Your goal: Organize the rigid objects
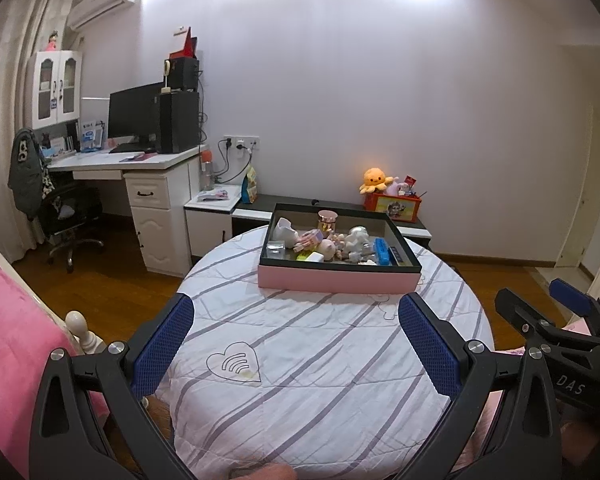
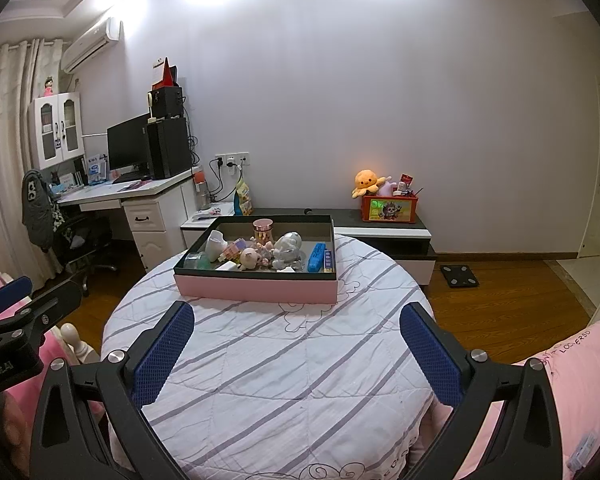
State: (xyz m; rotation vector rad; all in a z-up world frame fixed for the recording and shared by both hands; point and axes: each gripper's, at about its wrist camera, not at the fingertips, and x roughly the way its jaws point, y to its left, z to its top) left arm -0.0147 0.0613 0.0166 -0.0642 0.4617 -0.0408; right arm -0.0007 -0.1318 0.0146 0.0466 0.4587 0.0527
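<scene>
- From my seat, the small things heaped in the pink box (image 1: 340,283) ran together; I could pick out a blue bar (image 1: 382,251), a pink-lidded jar (image 1: 327,219) and a white cup (image 1: 285,232), the rest too small to name.
- The lower ends of both tongs were cut off by the frame edges.
- On the right tongs' body, seen from the left camera, I read "DAS"; pink bedding at the right camera's edge carried stitched letters I could only partly make out, and the print on the orange bin (image 2: 389,209) behind the box was unreadable.
- The box sat on the far part of the round quilt-covered worktop (image 1: 300,380), beyond both tongs.
- My left tongs (image 1: 296,346) stood wide apart, empty, on the near side of the box, well apart from it.
- My right tongs (image 2: 297,354) were likewise spread and empty, on the box's near side.
</scene>
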